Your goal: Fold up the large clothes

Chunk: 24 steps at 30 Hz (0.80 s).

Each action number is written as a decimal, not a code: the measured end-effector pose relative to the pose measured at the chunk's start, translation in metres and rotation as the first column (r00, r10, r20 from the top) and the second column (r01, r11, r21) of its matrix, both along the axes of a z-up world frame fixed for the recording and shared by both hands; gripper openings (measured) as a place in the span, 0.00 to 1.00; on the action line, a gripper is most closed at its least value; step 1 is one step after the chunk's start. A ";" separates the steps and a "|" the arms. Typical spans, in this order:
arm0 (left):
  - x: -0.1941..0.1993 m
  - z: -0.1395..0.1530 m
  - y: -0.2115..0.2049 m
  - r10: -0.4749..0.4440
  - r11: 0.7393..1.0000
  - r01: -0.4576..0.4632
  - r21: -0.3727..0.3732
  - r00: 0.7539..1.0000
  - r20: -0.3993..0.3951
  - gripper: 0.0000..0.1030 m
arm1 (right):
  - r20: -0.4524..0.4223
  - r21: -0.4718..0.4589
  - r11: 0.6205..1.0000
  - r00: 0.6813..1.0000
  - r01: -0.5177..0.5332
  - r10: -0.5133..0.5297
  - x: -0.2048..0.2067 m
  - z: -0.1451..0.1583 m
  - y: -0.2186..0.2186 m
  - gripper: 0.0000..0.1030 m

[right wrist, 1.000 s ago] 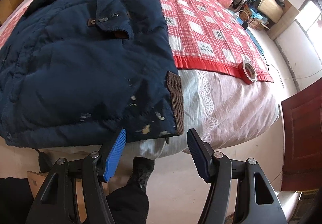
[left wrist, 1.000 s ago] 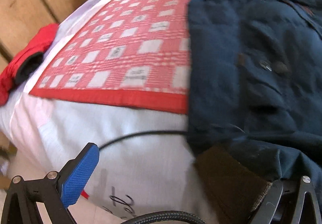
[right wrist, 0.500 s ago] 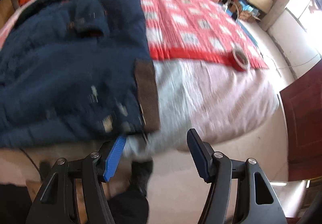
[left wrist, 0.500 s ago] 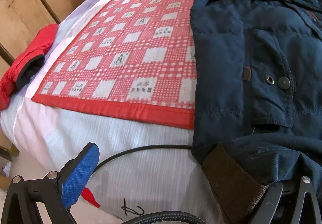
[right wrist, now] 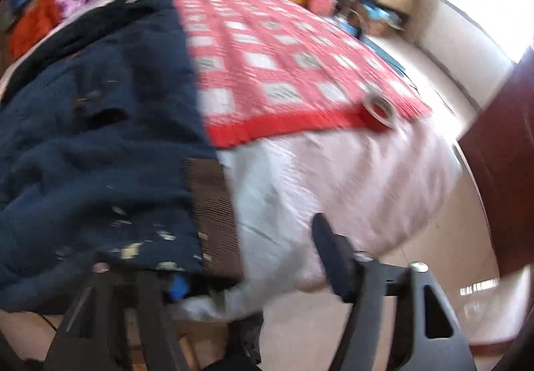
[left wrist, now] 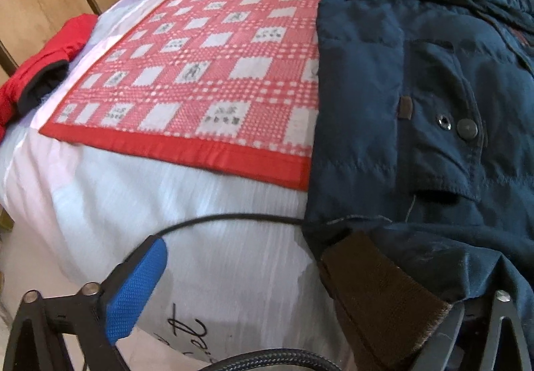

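Red checked quilt (left wrist: 213,77) spread over white bed sheet (left wrist: 207,257); black cable (left wrist: 227,219) across the sheet; red garment (left wrist: 43,67) at bed's edge; tape roll (right wrist: 380,105) on quilt corner.

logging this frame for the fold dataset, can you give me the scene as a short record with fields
garment: navy jacket lying flat on the bed
cuffs: brown ribbed cuff near the left gripper; another brown cuff near the right gripper
surface: red checked quilt over white bedsheet
left gripper: open, cuff over its right finger
right gripper: open, jacket hem over its left finger
other items: tape roll on the quilt edge; red garment at the bed side
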<state>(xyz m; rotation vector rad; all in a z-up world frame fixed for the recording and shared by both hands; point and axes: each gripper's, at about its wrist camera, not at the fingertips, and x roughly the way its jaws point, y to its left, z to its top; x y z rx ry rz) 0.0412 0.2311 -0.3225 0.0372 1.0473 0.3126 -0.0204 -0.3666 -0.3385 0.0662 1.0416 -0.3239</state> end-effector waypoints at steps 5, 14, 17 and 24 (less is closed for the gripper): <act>-0.002 -0.009 0.003 -0.022 1.000 0.022 -0.007 1.000 -0.017 0.86 | 0.001 0.039 0.999 1.000 -0.016 0.016 0.014 -0.005 -0.013 0.35; -0.017 -0.016 -0.026 -0.202 0.979 0.203 0.006 0.977 -0.075 0.14 | -0.019 0.081 0.996 0.999 -0.044 0.046 0.010 -0.001 -0.016 0.18; -0.019 -0.017 -0.020 -0.172 0.985 0.171 -0.024 0.983 -0.067 0.13 | -0.031 0.093 0.995 0.998 -0.045 0.048 0.008 -0.001 -0.018 0.18; -0.036 0.008 -0.008 -0.169 0.985 0.165 -0.049 0.983 -0.076 0.14 | -0.042 0.090 0.992 0.995 -0.090 0.094 0.005 0.025 -0.012 0.17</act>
